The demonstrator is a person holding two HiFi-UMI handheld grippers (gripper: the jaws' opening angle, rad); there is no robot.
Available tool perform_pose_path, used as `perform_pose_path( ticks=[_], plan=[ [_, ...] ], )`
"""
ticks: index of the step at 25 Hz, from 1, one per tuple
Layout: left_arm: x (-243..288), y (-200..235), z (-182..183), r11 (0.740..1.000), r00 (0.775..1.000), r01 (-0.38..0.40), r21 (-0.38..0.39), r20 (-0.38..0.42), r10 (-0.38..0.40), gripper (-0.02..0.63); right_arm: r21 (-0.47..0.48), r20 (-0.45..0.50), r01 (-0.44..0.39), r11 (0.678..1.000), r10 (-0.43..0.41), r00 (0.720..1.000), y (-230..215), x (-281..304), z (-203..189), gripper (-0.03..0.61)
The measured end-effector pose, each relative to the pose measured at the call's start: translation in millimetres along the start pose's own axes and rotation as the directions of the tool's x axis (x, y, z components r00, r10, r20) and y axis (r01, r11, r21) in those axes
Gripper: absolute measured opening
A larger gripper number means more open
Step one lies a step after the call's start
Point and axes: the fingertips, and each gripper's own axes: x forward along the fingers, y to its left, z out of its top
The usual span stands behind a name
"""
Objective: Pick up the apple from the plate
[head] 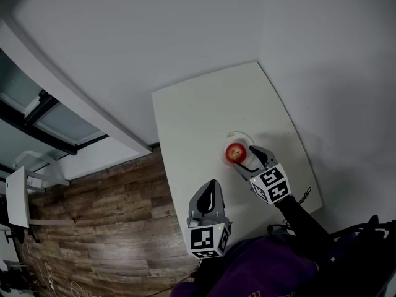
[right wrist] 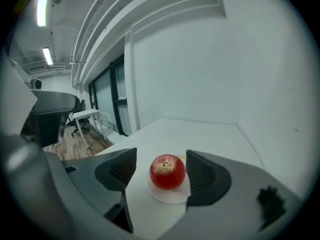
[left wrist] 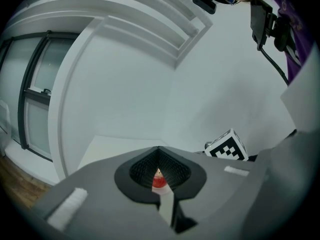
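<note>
While the apple sits on its plate between the spread jaws of my right gripper, neither pad touches it; left gripper clenched shut.

No text, brand or number can be read anywhere. The only printed marks are black-and-white square patterns on the left marker cube and the right marker cube — patterns, not letters.

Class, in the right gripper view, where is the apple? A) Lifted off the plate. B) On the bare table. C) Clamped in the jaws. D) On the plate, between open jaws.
D: the apple sits on the plate, with the right gripper open around it, not touching.
</note>
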Motion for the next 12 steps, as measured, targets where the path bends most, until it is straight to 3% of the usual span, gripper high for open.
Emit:
perform_pose_path(
  ticks=[12],
  plan=[
    [21.4,18.7,-4.1,1.0,1.0,-0.007,-0.001,-0.028,0.007,0.006,-0.052,-0.141,-0.017,0.999,0.01,0.99,-10.7,46.9,-28.0,0.344]
  ],
)
